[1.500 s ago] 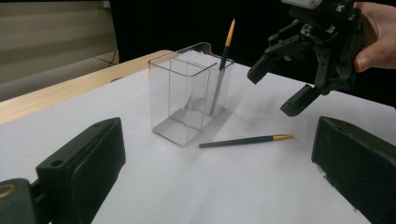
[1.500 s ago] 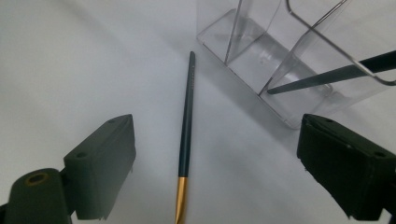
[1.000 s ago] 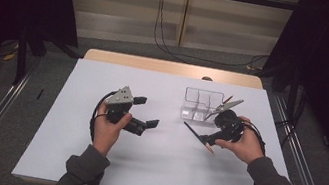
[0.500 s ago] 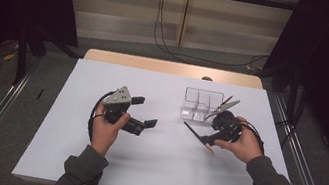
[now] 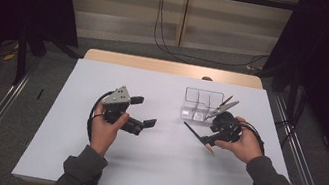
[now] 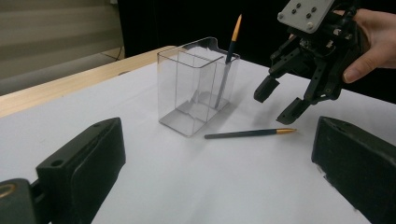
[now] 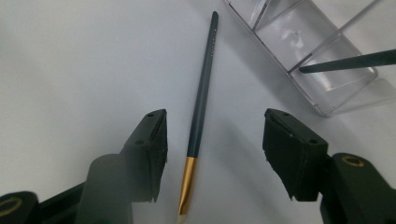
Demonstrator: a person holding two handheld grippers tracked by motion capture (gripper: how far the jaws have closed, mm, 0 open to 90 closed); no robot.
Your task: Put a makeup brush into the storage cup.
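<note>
Your right gripper (image 7: 212, 154) has been closing, not yet pinching, astride the brush (image 7: 201, 121) beside the clear organizer (image 7: 322, 60) — squeeze, then lift.

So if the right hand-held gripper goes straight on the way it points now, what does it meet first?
Most likely the dark pencil lying on the table: it sits between the right hand-held gripper's open jaws, which have just been closing, not yet touching it.
</note>
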